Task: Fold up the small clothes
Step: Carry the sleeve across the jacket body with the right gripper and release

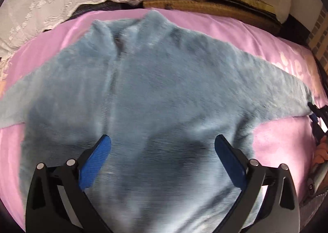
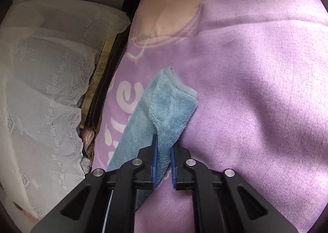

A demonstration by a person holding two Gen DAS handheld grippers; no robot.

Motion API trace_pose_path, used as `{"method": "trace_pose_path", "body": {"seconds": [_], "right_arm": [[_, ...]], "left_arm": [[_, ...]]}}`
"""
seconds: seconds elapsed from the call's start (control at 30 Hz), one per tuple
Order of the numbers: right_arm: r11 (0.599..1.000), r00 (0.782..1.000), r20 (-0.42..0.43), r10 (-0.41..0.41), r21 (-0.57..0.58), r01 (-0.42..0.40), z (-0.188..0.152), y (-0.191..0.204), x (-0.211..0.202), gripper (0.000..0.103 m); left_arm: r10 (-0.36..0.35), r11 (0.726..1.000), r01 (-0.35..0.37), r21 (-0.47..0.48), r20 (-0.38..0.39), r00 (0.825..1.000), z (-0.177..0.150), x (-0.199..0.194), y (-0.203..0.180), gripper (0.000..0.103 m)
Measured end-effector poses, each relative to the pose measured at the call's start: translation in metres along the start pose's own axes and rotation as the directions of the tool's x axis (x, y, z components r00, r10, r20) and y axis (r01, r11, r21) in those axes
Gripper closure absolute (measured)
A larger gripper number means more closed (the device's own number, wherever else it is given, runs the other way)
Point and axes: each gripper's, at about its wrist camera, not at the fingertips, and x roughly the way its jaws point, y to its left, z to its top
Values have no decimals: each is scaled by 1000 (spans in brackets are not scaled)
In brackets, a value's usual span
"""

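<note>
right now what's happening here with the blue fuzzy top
A person is folding a fuzzy blue jacket that lies spread flat on a pink sheet. The right hand-held gripper is shut on the cuff end of one sleeve, apparently ready to fold it inward. The left hand-held gripper is open over the jacket's lower body, gripping nothing. No fold has been made yet: both sleeves lie stretched outward.

A home bedroom is showing here: a bed is wearing a pink printed sheet (image 1: 235, 28), white lace-patterned pillows (image 1: 45, 7) are lying just beyond its far edge, and folded blankets (image 1: 205, 5) are piling up beside those pillows.
</note>
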Motion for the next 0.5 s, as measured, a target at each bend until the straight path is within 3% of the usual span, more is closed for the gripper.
{"method": "trace_pose_path", "body": {"seconds": [0.1,0.23,0.5], "right_arm": [[998,999,35,7,-58,-5,-3,12,-10,94],[976,995,59,79,-210,-65,-18,56,-29,95],[869,987,1,161,-474,-141,-75,144,-45,95]], "left_arm": [[34,997,-36,-67,-21,999,3,6,31,5],[-53,985,39,-170,-74,996,6,18,50,5],[-80,987,73,-144,-47,996,23,16,59,5]]}}
